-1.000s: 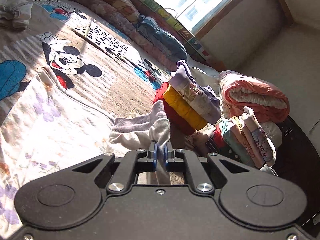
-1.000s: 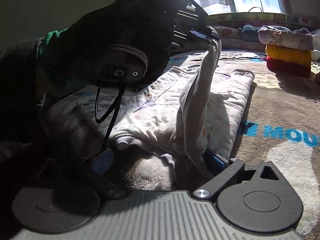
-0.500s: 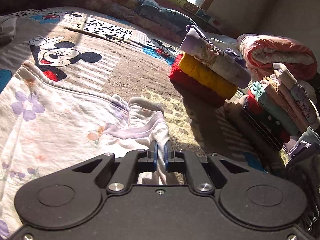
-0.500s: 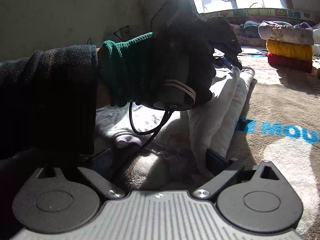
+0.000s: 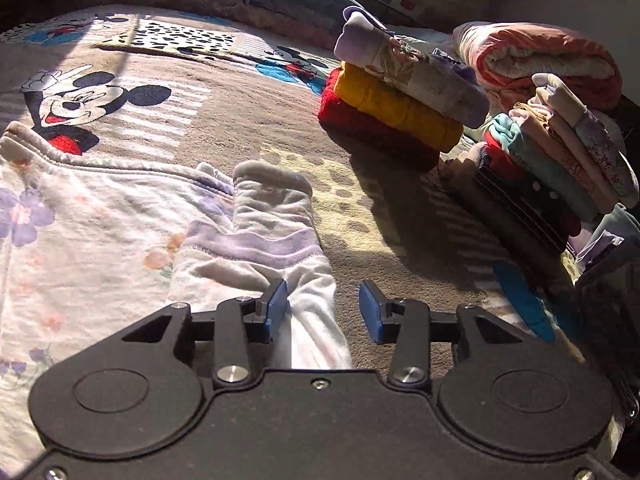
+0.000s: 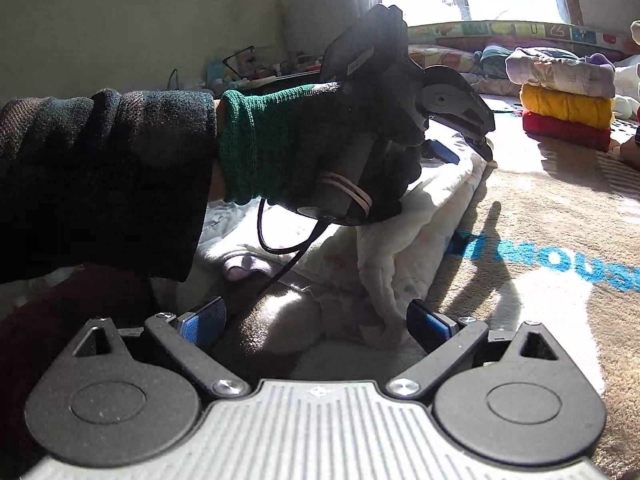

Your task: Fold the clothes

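Note:
A white floral garment (image 5: 80,220) lies spread on the cartoon-mouse blanket (image 5: 248,120). Its sleeve with a lilac cuff (image 5: 256,240) is laid over the body. My left gripper (image 5: 323,312) is open just above the sleeve, which rests loose against the left pad. In the right wrist view a gloved hand (image 6: 372,128) holds the left gripper (image 6: 468,148) low over the folded garment (image 6: 400,232). My right gripper (image 6: 316,326) is open and low on the blanket, with the garment's bunched lower edge (image 6: 360,320) between its wide-apart pads.
A stack of folded red, yellow and lilac clothes (image 5: 400,108) (image 6: 564,92) stands beyond the garment. A second folded stack (image 5: 560,160) and a rolled pink blanket (image 5: 540,64) sit further right. A dark sleeve (image 6: 100,180) crosses the right wrist view.
My left gripper, shut on the raised sleeve before, came down over the garment, laid the sleeve flat and opened. My right gripper stayed open in place.

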A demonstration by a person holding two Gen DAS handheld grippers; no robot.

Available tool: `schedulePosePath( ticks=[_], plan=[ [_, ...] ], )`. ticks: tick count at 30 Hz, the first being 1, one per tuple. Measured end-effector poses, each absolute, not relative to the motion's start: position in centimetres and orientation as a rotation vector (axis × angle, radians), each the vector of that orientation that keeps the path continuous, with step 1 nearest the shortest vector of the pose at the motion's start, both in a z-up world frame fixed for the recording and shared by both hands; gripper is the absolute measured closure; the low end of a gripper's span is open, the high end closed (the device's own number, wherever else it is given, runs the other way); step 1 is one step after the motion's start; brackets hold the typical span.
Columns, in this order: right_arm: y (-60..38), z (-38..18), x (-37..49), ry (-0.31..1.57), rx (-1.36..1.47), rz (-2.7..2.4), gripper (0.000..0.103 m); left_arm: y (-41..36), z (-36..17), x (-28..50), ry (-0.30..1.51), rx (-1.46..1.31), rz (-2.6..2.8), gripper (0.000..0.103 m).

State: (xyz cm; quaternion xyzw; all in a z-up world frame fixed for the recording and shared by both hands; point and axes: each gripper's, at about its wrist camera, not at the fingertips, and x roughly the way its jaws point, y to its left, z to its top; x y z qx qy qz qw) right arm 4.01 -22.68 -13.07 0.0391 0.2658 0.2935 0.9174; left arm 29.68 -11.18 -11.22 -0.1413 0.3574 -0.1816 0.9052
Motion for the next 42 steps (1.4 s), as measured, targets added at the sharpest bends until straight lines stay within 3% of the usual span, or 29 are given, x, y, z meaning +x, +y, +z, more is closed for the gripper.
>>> schedulePosePath(
  ticks=[6, 13, 14, 16, 23, 27, 31, 36, 42],
  plan=[
    [-22.5, -11.4, 2.8, 0.405, -0.009, 0.529, 0.007, -6.9, -8.5, 27.7, 0.661, -0.366, -0.356, 0.058],
    [-18.8, -11.8, 5.4, 0.293, -0.135, 0.549, 0.008, -4.9, -11.5, 28.5, 0.759, -0.426, -0.305, 0.06],
    [-18.7, -12.2, 5.9, 0.311, -0.123, 0.546, 0.008, -4.8, -12.1, 28.7, 0.773, -0.447, -0.305, 0.063],
    [-18.6, -12.7, 6.8, 0.34, -0.094, 0.538, 0.008, -4.5, -12.7, 28.7, 0.769, -0.484, -0.321, 0.096],
    [-18.2, -14.3, 9.0, 0.482, -0.063, 0.506, 0.008, -3.8, -12.6, 28.0, 0.692, -0.451, -0.311, 0.096],
    [-18.9, -14.5, 9.2, 0.49, -0.002, 0.501, 0.007, -4.2, -11.6, 27.9, 0.672, -0.382, -0.325, 0.086],
    [-18.3, -14.8, 8.7, 0.486, -0.047, 0.491, 0.007, -5.6, -8.7, 26.3, 0.546, -0.243, -0.36, 0.086],
    [-18.2, -14.5, 8.6, 0.498, -0.077, 0.473, 0.008, -10.6, -8.8, 27.4, 0.6, -0.006, -0.459, 0.086],
    [-17.4, -13.1, 7.3, 0.426, -0.153, 0.462, 0.009, -11.4, -12.0, 29.0, 0.682, 0.033, -0.449, 0.086]
  ],
)
